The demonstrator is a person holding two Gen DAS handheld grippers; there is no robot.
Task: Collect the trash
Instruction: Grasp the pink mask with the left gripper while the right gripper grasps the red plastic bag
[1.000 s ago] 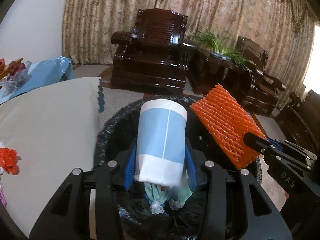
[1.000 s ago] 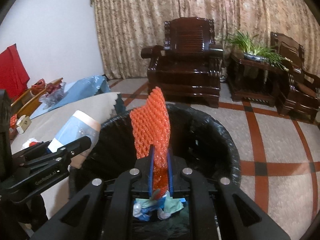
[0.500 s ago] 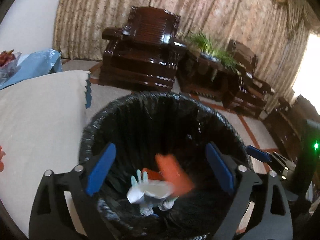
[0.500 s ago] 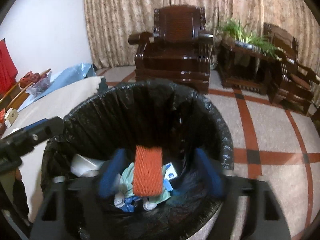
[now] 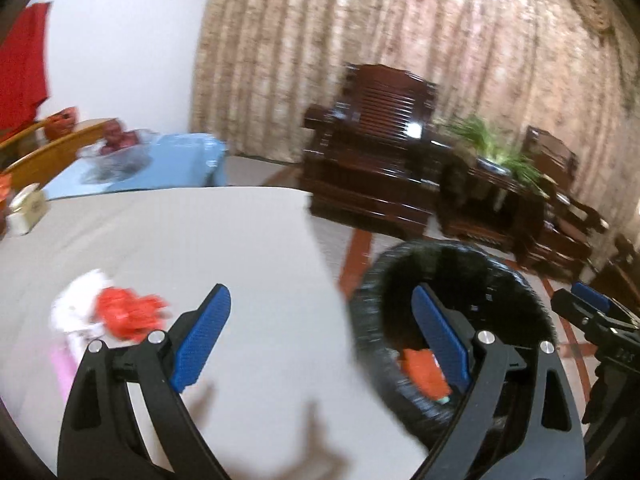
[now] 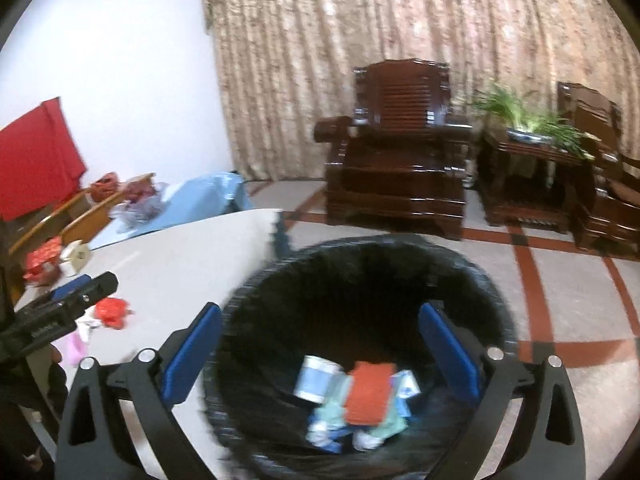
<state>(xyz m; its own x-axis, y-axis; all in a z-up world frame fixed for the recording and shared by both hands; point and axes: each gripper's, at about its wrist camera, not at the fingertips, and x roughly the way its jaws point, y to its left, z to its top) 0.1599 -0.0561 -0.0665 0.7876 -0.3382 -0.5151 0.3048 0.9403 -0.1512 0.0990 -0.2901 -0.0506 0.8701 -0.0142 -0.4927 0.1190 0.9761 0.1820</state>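
Two pieces of trash, the orange foam net (image 6: 370, 386) and the blue-and-white paper cup (image 6: 318, 378), lie in the black-lined trash bin (image 6: 492, 292) just beside the table (image 5: 208, 240) edge, the net flat on crumpled wrappers. My right gripper (image 6: 320, 352) hangs over the bin mouth, jaws just sprung wide, nothing between them. My left gripper (image 5: 320, 340) gapes empty, straddling table edge and bin rim. Red scrap (image 5: 130, 312) and white tissue (image 5: 78, 300) lie on open tabletop to the left
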